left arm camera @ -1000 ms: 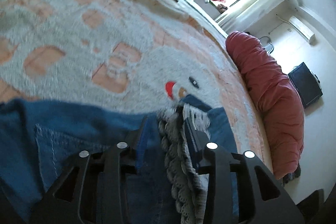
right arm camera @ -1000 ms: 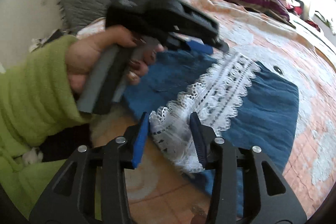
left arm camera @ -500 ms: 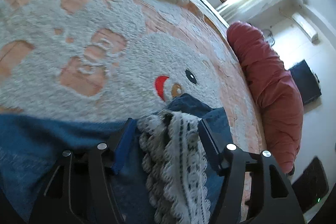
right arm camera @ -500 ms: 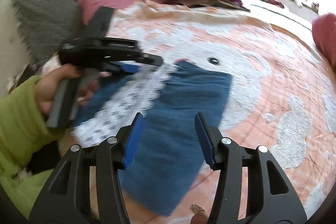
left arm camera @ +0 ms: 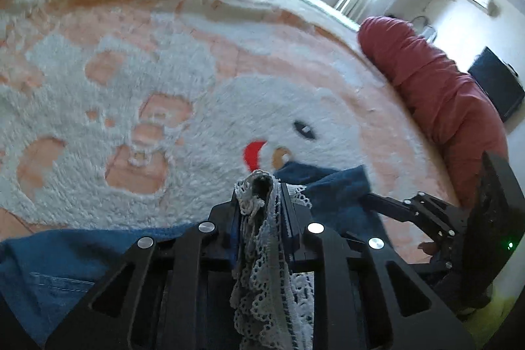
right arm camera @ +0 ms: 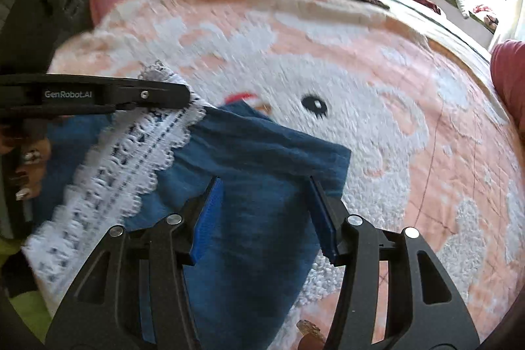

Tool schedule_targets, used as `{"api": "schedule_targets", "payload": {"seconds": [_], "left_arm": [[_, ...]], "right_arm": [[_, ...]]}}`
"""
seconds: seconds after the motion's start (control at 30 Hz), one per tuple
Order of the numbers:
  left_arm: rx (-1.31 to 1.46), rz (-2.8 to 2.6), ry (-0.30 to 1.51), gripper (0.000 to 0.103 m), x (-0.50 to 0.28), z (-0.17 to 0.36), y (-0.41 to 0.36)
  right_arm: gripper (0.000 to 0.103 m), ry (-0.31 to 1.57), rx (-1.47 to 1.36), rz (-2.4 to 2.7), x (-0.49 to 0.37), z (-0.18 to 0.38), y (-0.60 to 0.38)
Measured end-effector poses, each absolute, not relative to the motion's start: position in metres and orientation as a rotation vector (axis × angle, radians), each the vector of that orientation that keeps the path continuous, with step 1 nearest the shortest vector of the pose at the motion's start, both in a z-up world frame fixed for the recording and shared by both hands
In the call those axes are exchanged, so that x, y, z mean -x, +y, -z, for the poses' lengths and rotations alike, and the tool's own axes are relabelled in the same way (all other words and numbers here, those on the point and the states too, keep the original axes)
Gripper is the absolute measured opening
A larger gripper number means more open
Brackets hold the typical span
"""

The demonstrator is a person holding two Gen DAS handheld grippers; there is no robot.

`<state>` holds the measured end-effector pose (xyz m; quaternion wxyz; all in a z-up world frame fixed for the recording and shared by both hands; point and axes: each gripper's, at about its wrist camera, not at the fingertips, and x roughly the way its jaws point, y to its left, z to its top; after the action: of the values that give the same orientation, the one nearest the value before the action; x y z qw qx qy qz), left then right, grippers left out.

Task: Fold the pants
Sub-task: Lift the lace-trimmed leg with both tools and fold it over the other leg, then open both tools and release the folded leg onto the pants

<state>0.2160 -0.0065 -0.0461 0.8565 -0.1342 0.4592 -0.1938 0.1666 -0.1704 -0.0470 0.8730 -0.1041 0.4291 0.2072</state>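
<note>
So the pants (right arm camera: 262, 186) are blue denim with a wide white lace trim (right arm camera: 124, 166) running down one side, lying partly folded on a fuzzy peach and white blanket (right arm camera: 377, 127) that has a cartoon face on it. In the right wrist view the denim fills the 6 to 9 o'clock part of the frame, with the lace strip slanting from about 10 down toward 8. The cloth looks soft and a bit rumpled, one folded corner sticking out toward 3 o'clock.

Left gripper (left arm camera: 262, 202) is pinched tight on a bunched bit of the lace edge, coming in flat from 9 o'clock in the right wrist view. Right gripper (right arm camera: 265, 212) hovers over the denim at 6 o'clock with its blue pads (right arm camera: 210, 215) spread wide, holding nothing
</note>
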Motion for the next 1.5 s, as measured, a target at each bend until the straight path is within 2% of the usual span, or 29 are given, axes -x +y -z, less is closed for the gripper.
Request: {"api": "schedule_targets", "payload": {"seconds": [0.1, 0.3, 0.33, 0.4, 0.47, 0.53, 0.67, 0.73, 0.8, 1.3, 1.4, 1.5], "left_arm": [[0.31, 0.388, 0.979, 0.036, -0.216, 0.057, 0.004], [0.305, 0.371, 0.937, 0.041, -0.199, 0.042, 0.021], [0.297, 0.369, 0.928, 0.049, -0.194, 0.038, 0.024], [0.299, 0.367, 0.926, 0.056, -0.187, 0.033, 0.028], [0.309, 0.362, 0.914, 0.056, -0.178, 0.026, 0.034], [0.305, 0.346, 0.906, 0.064, -0.168, 0.021, 0.038], [0.312, 0.325, 0.891, 0.067, -0.149, 0.013, 0.051], [0.311, 0.328, 0.885, 0.078, -0.141, 0.008, 0.052], [0.288, 0.337, 0.889, 0.082, -0.131, 0.005, 0.049], [0.291, 0.35, 0.92, 0.081, -0.069, 0.001, 0.045], [0.332, 0.37, 0.953, 0.072, -0.059, 0.008, 0.046], [0.346, 0.379, 0.976, 0.07, -0.051, 0.014, 0.041]], "right_arm": [[0.047, 0.897, 0.205, -0.428, -0.166, 0.051, -0.173], [0.052, 0.871, 0.168, -0.44, -0.153, 0.039, -0.18], [0.053, 0.866, 0.165, -0.443, -0.151, 0.037, -0.18], [0.058, 0.847, 0.155, -0.447, -0.141, 0.031, -0.183], [0.06, 0.836, 0.14, -0.46, -0.134, 0.027, -0.184], [0.063, 0.825, 0.133, -0.466, -0.126, 0.023, -0.187], [0.068, 0.814, 0.119, -0.48, -0.11, 0.017, -0.192], [0.069, 0.808, 0.112, -0.484, -0.105, 0.015, -0.196], [0.069, 0.802, 0.101, -0.488, -0.101, 0.012, -0.199], [0.07, 0.754, 0.061, -0.527, -0.076, -0.002, -0.214], [0.07, 0.746, 0.061, -0.543, -0.071, -0.004, -0.215], [0.07, 0.743, 0.068, -0.559, -0.065, -0.003, -0.213]]}}
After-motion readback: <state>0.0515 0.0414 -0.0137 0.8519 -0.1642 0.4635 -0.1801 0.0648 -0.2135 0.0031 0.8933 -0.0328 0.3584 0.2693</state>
